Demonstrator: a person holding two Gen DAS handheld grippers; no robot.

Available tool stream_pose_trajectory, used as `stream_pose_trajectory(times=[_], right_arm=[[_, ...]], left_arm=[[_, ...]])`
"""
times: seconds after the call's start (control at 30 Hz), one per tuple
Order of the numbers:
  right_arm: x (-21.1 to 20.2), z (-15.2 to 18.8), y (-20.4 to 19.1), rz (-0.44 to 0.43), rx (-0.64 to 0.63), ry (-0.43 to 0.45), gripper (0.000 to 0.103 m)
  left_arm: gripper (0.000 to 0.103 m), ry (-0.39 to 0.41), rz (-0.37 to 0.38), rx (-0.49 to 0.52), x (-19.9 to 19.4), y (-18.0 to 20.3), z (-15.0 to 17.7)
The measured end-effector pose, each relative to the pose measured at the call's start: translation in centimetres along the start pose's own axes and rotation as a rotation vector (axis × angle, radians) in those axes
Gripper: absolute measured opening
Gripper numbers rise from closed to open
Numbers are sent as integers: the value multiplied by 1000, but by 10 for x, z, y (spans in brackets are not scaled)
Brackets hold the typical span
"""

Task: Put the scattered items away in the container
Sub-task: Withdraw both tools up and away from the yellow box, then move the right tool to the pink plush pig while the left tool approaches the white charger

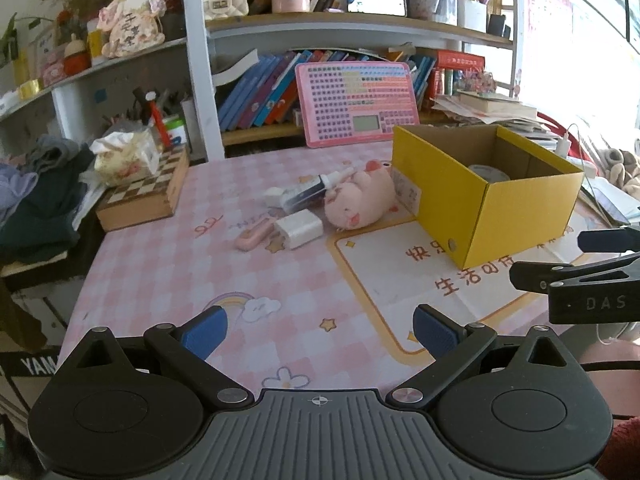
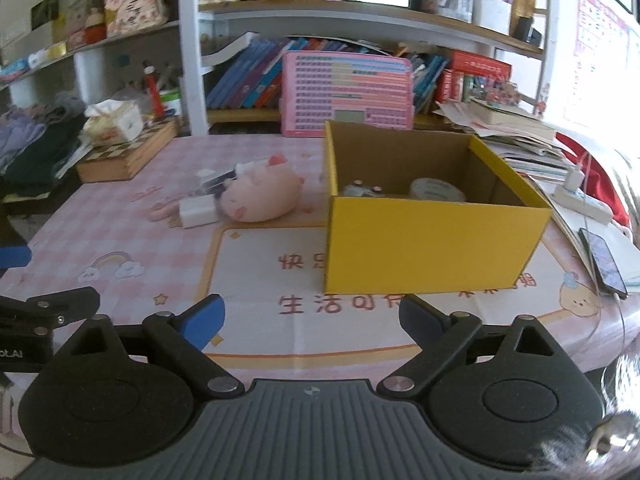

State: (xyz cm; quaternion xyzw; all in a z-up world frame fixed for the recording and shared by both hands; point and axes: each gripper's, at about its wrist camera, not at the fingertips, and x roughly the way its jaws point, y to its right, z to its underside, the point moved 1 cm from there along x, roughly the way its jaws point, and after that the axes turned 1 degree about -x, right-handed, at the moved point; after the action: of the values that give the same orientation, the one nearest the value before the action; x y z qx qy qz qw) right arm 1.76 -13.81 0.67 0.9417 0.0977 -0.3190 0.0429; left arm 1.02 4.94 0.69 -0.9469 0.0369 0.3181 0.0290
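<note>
Left gripper [image 1: 320, 330]: nearest the lens, blue pads spread wide, nothing between them, over the table's near edge.
Right gripper [image 2: 312, 320]: jaws wide apart, empty, pointing at the box's front wall.
Table [image 1: 168, 264]: pink checked cloth with a cream printed panel.
Box [image 2: 432, 244]: yellow cardboard, open top, standing right of centre on the panel.
Box contents: a round tape roll [image 2: 436, 190] and a small grey item [image 2: 362, 190], too blurred to name.
Plush [image 1: 358, 200]: pink, on its side, just left of the box.
Tube [image 1: 312, 190]: dark with white cap, touching the plush's far side.
Charger [image 1: 298, 229]: white block, just in front of the tube.
Pink item [image 1: 254, 236]: small, slim, beside the charger on its left.
Chess box [image 1: 144, 196]: far left, a tissue pack [image 1: 126, 156] on top.
Phone [image 2: 604, 260]: right table edge, well apart from the box.
</note>
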Motion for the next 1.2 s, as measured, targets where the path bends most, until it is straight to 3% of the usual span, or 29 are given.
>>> stream_pose_trajectory(times=[0.37,0.53,0.6,1.2], right_arm=[[4,-4,-21,-46,-35,-10,90],[6,-8,-28,-70,-75,-12,70],[8,-10,-29,-75,-88,-14,67],[49,-43,-32,-131,-142,-16,67]], left_arm=[[101,4,-9,-45,-8,-20,4],[101,14,9,-50,-7,-20,2],[101,12,7,-53,-5,-20,2],[101,-21,-28,-57,28,-22,-14]])
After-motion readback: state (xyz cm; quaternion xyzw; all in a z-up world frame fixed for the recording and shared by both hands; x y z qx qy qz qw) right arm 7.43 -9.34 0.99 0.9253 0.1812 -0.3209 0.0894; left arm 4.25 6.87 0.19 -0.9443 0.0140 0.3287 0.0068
